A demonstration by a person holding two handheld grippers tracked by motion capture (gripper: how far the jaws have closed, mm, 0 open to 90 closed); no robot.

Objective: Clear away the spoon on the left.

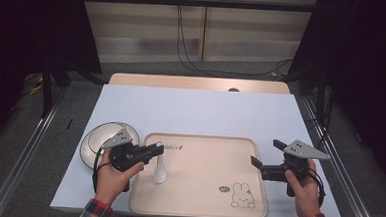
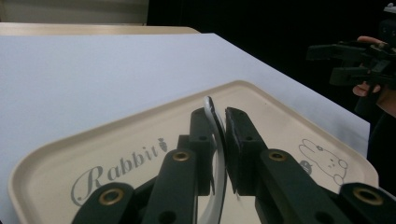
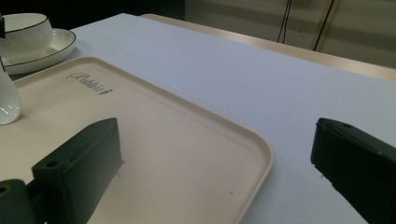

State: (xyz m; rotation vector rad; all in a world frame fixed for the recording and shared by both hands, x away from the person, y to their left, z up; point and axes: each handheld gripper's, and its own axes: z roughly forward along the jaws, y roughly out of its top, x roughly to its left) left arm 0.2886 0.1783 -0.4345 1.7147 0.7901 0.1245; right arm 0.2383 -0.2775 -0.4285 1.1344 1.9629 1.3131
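Observation:
A white ceramic spoon [image 1: 160, 174] stands steeply over the left part of a beige rabbit-print tray [image 1: 201, 201], bowl end down on or just above the tray floor. My left gripper [image 1: 160, 148] is shut on its handle. In the left gripper view the thin handle [image 2: 211, 105] sits upright between the two black jaws of the left gripper [image 2: 217, 114]. My right gripper [image 1: 267, 152] is open and holds nothing, at the tray's right edge. In the right gripper view the right gripper [image 3: 215, 140] spans the tray corner [image 3: 252, 140], and the spoon's bowl [image 3: 7, 100] shows at far left.
A white bowl on a saucer [image 1: 96, 141] stands left of the tray, just behind my left hand; it appears as a cup [image 3: 23, 30] in the right gripper view. A pale blue mat [image 1: 201, 111] covers the table. Dark curtains and metal rails flank both sides.

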